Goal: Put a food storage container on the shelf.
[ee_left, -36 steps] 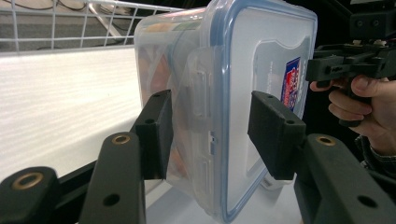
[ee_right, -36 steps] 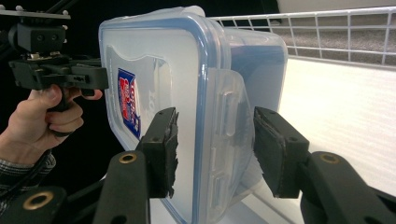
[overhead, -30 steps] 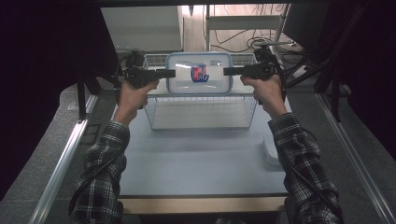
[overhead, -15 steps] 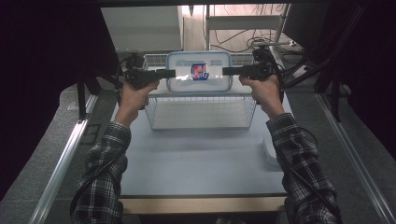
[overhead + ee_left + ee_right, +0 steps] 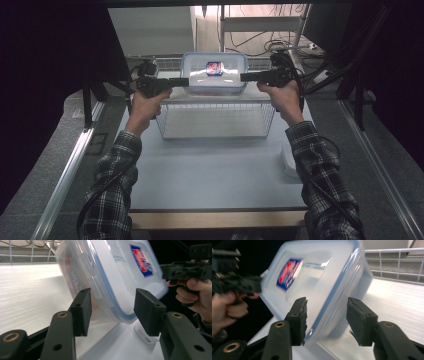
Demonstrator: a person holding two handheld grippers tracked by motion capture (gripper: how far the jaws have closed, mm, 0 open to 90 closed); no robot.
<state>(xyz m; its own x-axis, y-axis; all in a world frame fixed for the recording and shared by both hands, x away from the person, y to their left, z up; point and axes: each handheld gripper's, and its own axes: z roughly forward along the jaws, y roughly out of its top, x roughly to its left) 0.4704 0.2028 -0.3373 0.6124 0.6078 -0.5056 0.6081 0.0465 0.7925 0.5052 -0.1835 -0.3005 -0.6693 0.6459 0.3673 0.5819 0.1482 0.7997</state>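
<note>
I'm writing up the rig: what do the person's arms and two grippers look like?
Both sleeves are black-and-white plaid flannel. The left gripper and right gripper are black, with flat rectangular jaws, worn pads on the right's, brass-coloured rivets at the pivots, and black cables trailing off.

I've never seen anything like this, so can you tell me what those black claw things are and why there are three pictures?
A person in a checked shirt holds a black claw tool in each hand: the left gripper and the right gripper. One picture looks down from above the table. The other two come from small cameras riding on each claw, so you see its two black jaws up close. Both claws reach the ends of a clear plastic box with a blue-rimmed lid and a sticker, lying over a wire basket. The box's edges sit between the jaws; I cannot tell whether they squeeze it.
</note>
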